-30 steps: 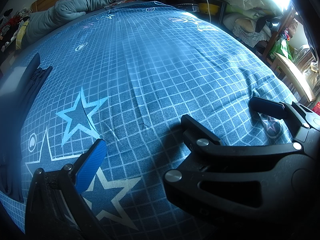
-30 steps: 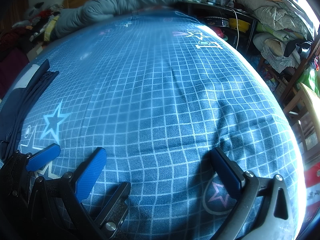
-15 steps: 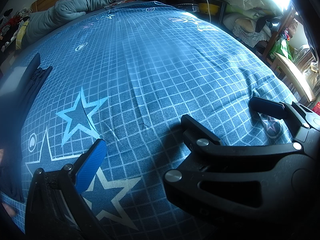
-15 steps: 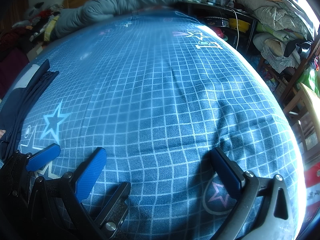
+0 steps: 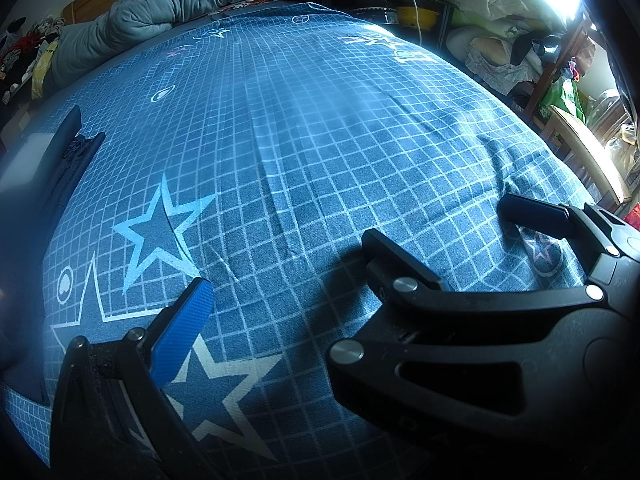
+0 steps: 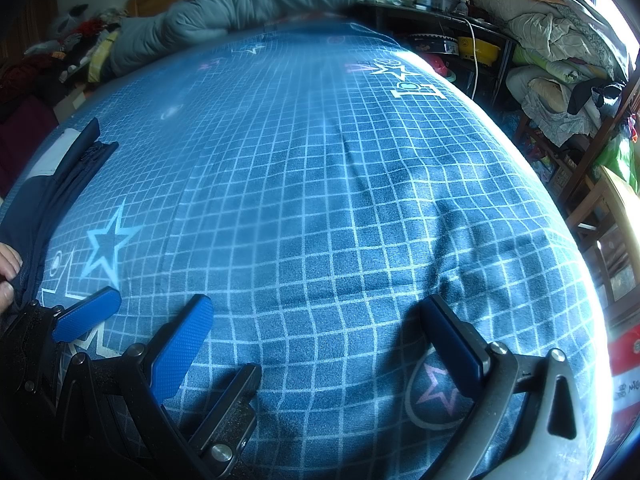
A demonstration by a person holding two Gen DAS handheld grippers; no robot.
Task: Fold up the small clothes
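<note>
Both tools lie low over the bed, which wears a blue checked sheet with stars. Neither one holds anything. Our right tool is spread wide, one blue pad at either side of its own view and bare sheet between them. Our left tool shows only one blue-padded finger in its own view, set far out to the side. The black frame of the right tool lies across the other half and hides the second finger. From the right view its fingers look well apart, so we take it to be open too.

The garment, dark navy with a pale patch, lies at the bed's left edge, well apart from both tools. A bare hand at the frame edge touches its near end. A grey duvet is bunched at the far end of the bed.
</note>
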